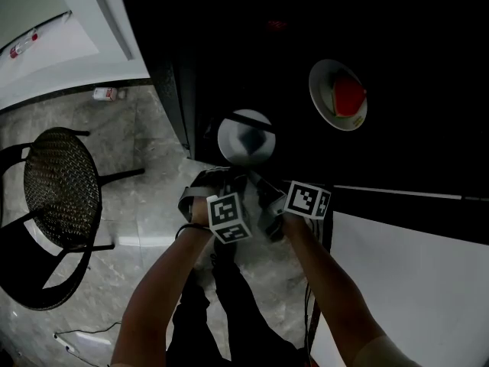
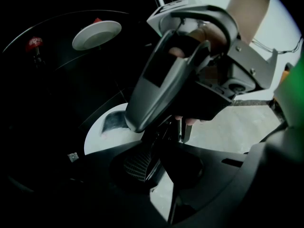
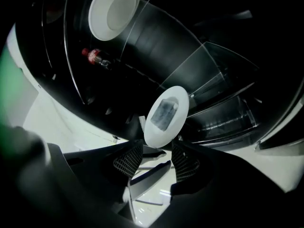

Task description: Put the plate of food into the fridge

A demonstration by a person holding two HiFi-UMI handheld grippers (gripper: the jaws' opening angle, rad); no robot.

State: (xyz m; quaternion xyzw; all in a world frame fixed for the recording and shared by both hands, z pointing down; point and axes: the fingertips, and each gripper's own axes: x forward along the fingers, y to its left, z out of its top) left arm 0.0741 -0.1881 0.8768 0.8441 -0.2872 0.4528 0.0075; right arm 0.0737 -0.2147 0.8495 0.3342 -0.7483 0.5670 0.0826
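Head view: white plate (image 1: 246, 138) w/ grey slab of food hangs at the mouth of the open fridge (image 1: 397, 67), not yet on a shelf. L gripper (image 1: 228, 170) & R gripper (image 1: 256, 176) both sit at the plate rim facing away from the fridge. 2nd plate (image 1: 338, 95) w/ red food is inside fridge. Chair (image 1: 61, 178) stands well left of fridge.

L gripper view: jaws clenched on plate rim; R gripper crosses just above.

R gripper view: jaws released, wide apart, plate rim between pads, not pressed. Glass shelf (image 3: 209, 65) & red-capped bottle (image 3: 92, 56) inside fridge.
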